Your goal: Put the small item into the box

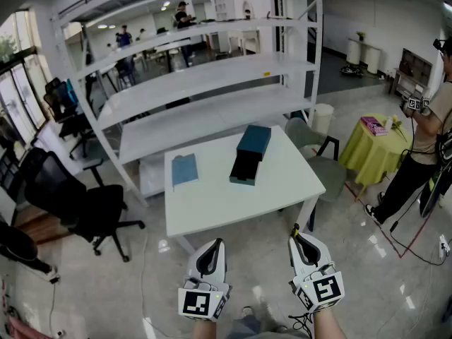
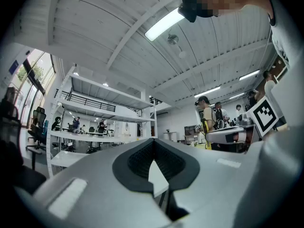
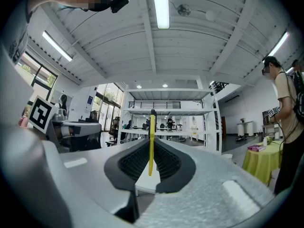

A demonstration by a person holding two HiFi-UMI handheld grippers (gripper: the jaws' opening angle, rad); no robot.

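Observation:
A dark teal box (image 1: 254,141) lies on the white table (image 1: 212,207), with its black inner tray (image 1: 244,169) slid out toward me. A flat light-blue piece (image 1: 185,169) lies to its left. Both grippers hang low in front of the table's near edge, apart from the box. My right gripper (image 1: 299,240) (image 3: 152,144) is shut on a thin yellow item (image 3: 151,139) with a dark tip, which stands upright between the pads and shows as a yellow speck (image 1: 294,229) in the head view. My left gripper (image 1: 212,249) (image 2: 153,146) is shut with nothing in it.
A white shelving rack (image 1: 205,76) stands right behind the table. A black office chair (image 1: 85,207) is at the left and a grey chair (image 1: 321,157) at the table's right corner. Farther right are a yellow-covered table (image 1: 374,154) and a standing person (image 1: 424,147).

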